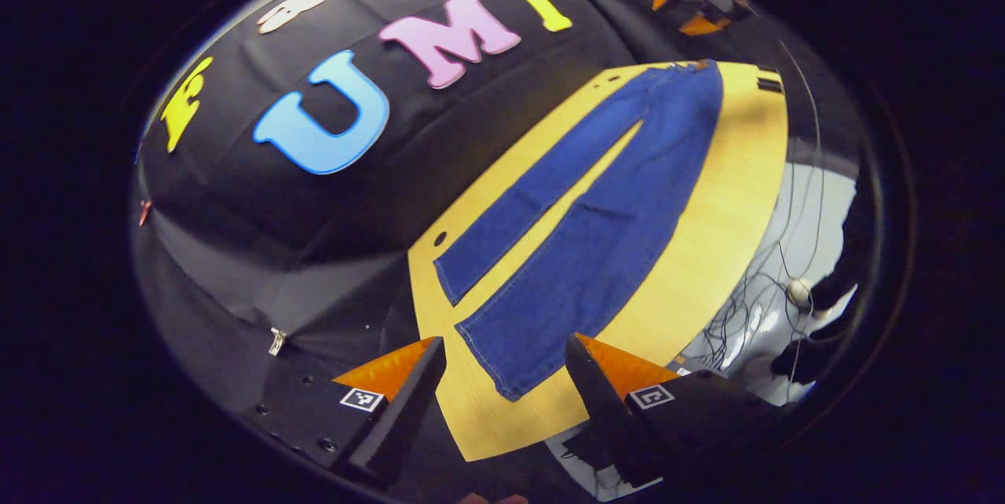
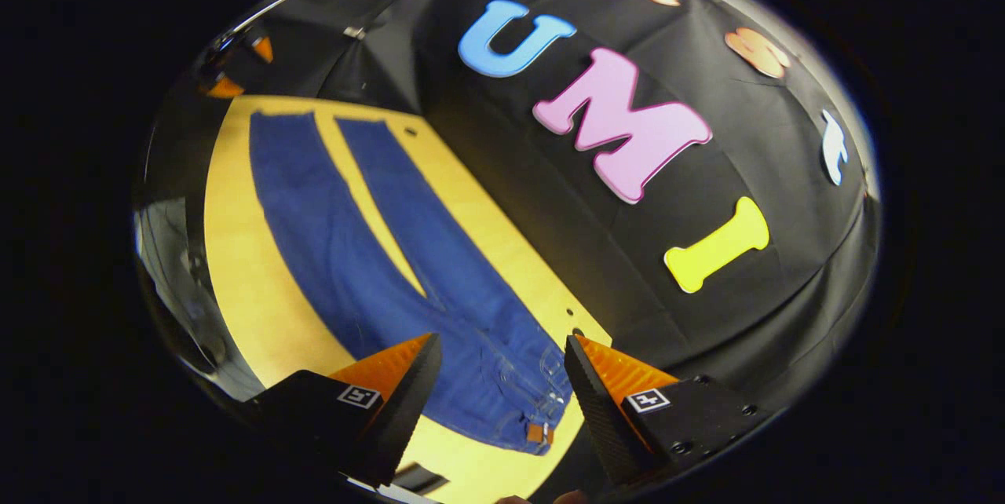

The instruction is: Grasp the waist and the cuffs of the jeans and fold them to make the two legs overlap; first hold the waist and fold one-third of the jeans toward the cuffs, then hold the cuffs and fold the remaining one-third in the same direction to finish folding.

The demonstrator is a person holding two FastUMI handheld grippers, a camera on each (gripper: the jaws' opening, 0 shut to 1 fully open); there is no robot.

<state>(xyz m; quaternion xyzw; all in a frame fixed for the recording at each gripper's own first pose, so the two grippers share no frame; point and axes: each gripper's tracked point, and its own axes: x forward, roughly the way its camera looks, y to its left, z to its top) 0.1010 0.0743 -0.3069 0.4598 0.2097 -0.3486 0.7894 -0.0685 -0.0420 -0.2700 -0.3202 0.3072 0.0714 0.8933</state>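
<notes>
Blue jeans [image 1: 604,213] lie flat and full length on a yellow wooden table [image 1: 730,198], legs spread in a narrow V. In the left gripper view the two cuffs [image 1: 502,347] are nearest and the waist [image 1: 691,68] is at the far end. My left gripper [image 1: 505,355] hangs open above the cuff end, holding nothing. In the right gripper view the jeans [image 2: 353,237] run away from the waist [image 2: 518,418], which lies close below my right gripper [image 2: 502,355]. That gripper is open too, with nothing between its fingers. The other gripper [image 2: 235,64] shows small at the table's far end.
Black cloth walls close off the table's long back side and ends. Past the front edge, cables [image 1: 754,300] trail over a pale floor [image 1: 816,206]. A small round hole [image 1: 440,239] marks the table corner near the cuffs. A dark flat item [image 1: 769,82] lies by the waist end.
</notes>
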